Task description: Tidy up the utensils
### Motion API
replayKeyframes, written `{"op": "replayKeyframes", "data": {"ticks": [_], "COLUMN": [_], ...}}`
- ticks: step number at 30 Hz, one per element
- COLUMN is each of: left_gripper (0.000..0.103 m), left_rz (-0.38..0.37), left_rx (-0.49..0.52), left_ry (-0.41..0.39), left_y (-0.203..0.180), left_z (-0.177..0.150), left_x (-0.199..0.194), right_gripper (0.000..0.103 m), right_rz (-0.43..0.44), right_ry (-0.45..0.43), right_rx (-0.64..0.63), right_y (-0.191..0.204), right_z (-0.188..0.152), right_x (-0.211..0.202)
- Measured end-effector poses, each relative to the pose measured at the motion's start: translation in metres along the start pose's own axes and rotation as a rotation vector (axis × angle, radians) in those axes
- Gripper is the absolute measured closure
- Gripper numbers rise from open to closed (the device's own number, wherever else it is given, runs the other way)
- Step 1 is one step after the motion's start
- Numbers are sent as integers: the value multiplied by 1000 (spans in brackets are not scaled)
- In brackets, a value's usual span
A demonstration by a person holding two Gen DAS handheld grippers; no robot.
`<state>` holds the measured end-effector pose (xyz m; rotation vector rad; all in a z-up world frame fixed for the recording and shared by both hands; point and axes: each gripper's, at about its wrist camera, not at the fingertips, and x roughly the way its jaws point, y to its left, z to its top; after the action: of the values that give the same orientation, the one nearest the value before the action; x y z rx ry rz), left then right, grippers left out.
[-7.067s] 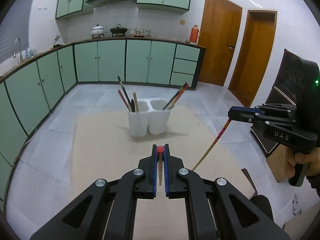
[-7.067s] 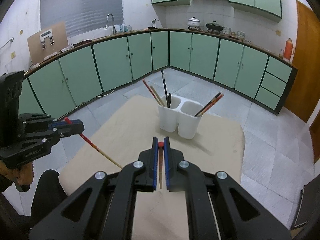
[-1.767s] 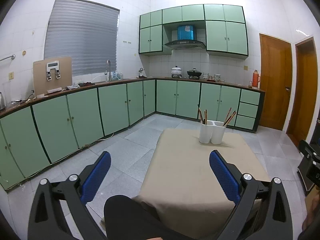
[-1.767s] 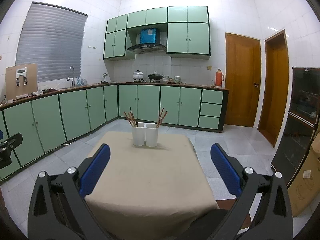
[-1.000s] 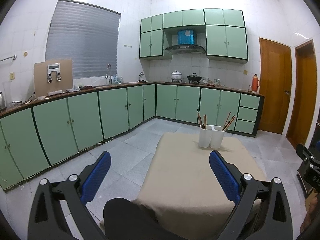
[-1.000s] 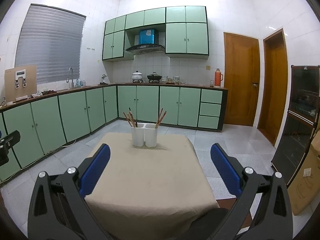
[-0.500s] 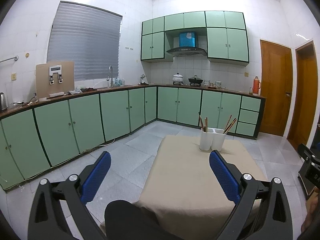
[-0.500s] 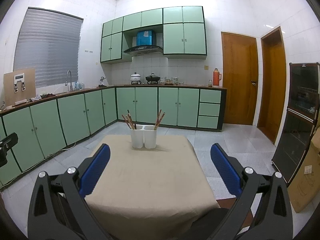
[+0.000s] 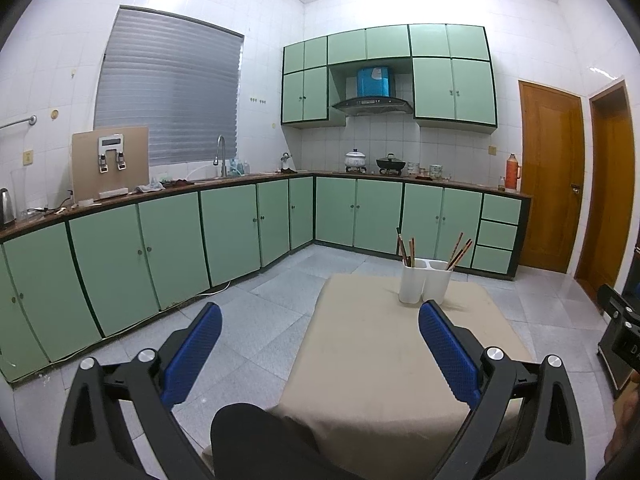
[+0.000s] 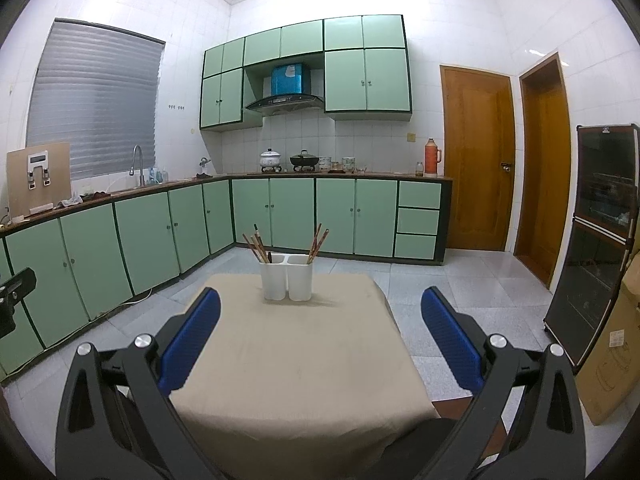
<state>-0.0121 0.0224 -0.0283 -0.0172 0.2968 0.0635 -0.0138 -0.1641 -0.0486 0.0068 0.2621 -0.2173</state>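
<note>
A white two-compartment holder (image 9: 425, 282) (image 10: 286, 281) stands at the far end of the beige-covered table (image 9: 396, 352) (image 10: 296, 360). Chopsticks (image 9: 405, 249) (image 10: 258, 246) stand in its left compartment and more chopsticks (image 10: 318, 243) lean in its right one. My left gripper (image 9: 320, 320) is wide open and empty, held back from the table's near left corner. My right gripper (image 10: 320, 314) is wide open and empty over the table's near end. The right gripper's body shows at the left wrist view's right edge (image 9: 622, 328).
Green floor cabinets (image 10: 280, 216) run along the left and back walls. Two wooden doors (image 10: 476, 160) are at the back right. A dark glass cabinet (image 10: 596, 240) and a cardboard box (image 10: 612, 360) stand right of the table. My dark knee (image 9: 256, 436) is below the left gripper.
7 seconds ago each gripper was shut on a chopstick near the holder. Now both are open, empty and pulled far back. In the last second both views tilted up slightly.
</note>
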Motion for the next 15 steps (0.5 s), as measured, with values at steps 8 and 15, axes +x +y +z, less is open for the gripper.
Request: {"op": "replayKeyframes", "data": {"ticks": [8, 15], "left_gripper": [6, 6], "left_rz": [-1, -4], "left_rx": [0, -1], "left_ry": [0, 2], "left_y": [-1, -1], "left_z": [0, 1], "left_x": [0, 0], "right_gripper": [6, 6], "right_rz": [0, 1], "right_ry": [1, 1], "right_rx": [0, 1], "right_y": [1, 1], "right_z": [0, 0], "right_x": [0, 0]}}
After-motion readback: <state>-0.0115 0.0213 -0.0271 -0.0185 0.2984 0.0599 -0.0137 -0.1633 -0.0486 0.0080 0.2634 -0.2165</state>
